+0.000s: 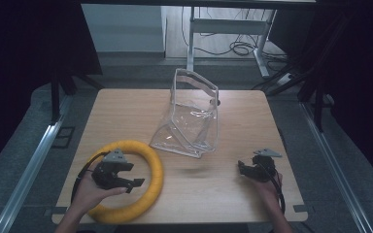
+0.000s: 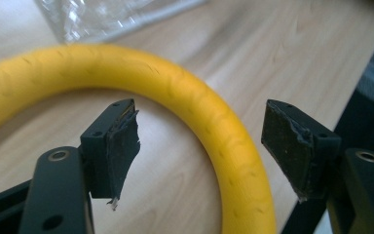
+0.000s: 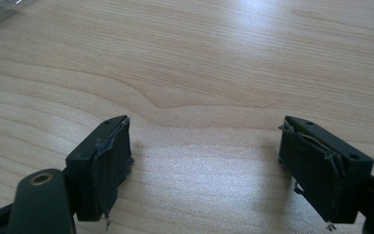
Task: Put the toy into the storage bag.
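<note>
A wooden table [image 1: 223, 189] stands in front of the person, with dark curtains to either side and a grey floor around it. A yellow ring [image 1: 148, 158] lies flat on the near left part of the table, its near edge close to the table's front edge. A clear bag [image 1: 192, 119] stands past the middle of the table, its top open and its base spread out toward the ring, the two near each other but apart.

The left gripper [image 1: 128, 175] sits in the person's left hand [image 1: 90, 191] above the hollow of the ring, pointing to the right. In the left gripper view its jaws stand wide apart with nothing between them; the ring [image 2: 214, 122] curves across beneath them, passing under the gap and down toward the right jaw, and a corner of the bag [image 2: 92, 17] shows at the top. The pads [image 2: 121, 146] are worn and frayed at the edges.

The right gripper [image 1: 243, 167] is held in the right hand [image 1: 267, 187] over the near right part of the table, well apart from the bag and the ring. Its jaws also gape wide and hold nothing, with bare wood [image 3: 199, 73] below them
</note>
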Demonstrator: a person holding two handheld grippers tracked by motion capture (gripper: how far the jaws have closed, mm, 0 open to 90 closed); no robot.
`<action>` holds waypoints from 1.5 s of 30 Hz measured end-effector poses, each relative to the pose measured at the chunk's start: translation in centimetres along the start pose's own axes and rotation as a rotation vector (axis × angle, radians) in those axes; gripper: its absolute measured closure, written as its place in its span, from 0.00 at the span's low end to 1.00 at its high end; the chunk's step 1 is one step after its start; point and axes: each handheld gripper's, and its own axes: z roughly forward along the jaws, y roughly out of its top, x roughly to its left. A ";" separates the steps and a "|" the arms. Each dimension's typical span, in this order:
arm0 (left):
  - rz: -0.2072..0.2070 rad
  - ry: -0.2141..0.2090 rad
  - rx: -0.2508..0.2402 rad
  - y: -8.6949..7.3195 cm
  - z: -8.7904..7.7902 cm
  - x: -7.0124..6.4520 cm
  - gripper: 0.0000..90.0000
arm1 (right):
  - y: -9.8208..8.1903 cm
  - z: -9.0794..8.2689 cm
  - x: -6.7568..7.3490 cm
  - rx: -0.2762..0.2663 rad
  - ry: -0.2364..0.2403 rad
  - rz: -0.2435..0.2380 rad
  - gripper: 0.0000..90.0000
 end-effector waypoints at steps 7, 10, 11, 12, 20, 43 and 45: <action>0.022 -0.016 0.096 -0.5 1.9 -1.2 0.35 | 0.0 0.0 0.0 -0.001 0.000 0.001 0.22; 0.029 -0.023 0.155 -1.0 3.0 -1.8 0.35 | 0.0 0.0 0.0 -0.001 0.000 0.001 0.22; 0.031 -0.024 0.179 -1.1 3.4 -2.0 0.35 | 0.0 0.0 0.0 0.000 0.000 0.000 0.22; 0.033 -0.022 0.190 -1.3 3.7 -2.1 0.35 | 0.0 0.0 0.0 -0.001 0.000 0.000 0.22; 0.054 -0.017 0.306 -2.0 5.6 -3.1 0.38 | 0.0 0.0 0.0 0.000 0.000 0.000 0.22; -0.020 -0.019 0.308 -2.5 6.9 -3.6 0.53 | 0.0 0.0 0.0 -0.002 -0.001 0.001 0.22; -0.036 -0.047 0.282 -2.5 6.3 -3.2 0.53 | 0.0 0.0 0.0 -0.002 -0.001 0.001 0.22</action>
